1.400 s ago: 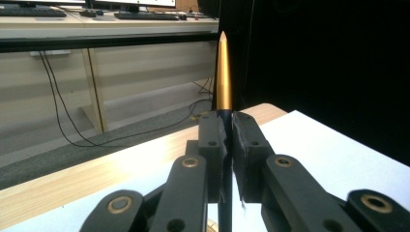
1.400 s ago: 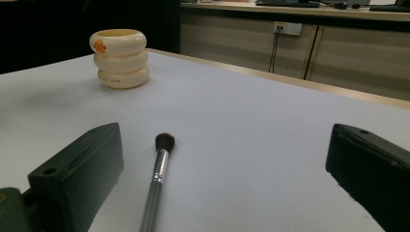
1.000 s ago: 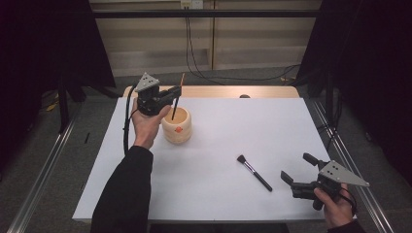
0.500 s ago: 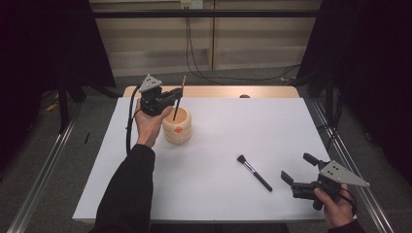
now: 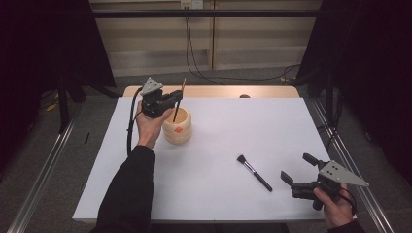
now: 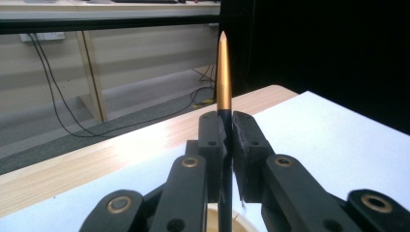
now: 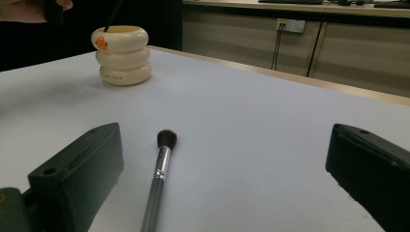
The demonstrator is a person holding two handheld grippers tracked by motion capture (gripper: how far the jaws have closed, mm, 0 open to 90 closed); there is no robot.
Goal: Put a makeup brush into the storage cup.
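So the left hand-held gripper (image 5: 171, 101) has its jaws clamped tight on a thin black brush handle with a pointed gold tip (image 6: 223, 82). Long axis is pretty much vertical: gold point straight up at 12 o'clock, dark lower end dipping into the cream ribbed ceramic cup that looks like three stacked rings (image 5: 177, 127). The cup sits on the white table (image 5: 223, 145) at roughly 10 o'clock from its centre, just beside the left hand. There's a small orange mark on the cup's top ring and some tiny print on the bottom ring, but it's too small to read.

The right hand-held gripper (image 5: 297, 171) is down at about 4 o'clock, jaws wide apart, gripping nothing. Just beside it lies a black makeup brush with a silver ferrule (image 7: 161, 166), flat on the table, bristles pointing to 10 o'clock toward the cup in the high view.
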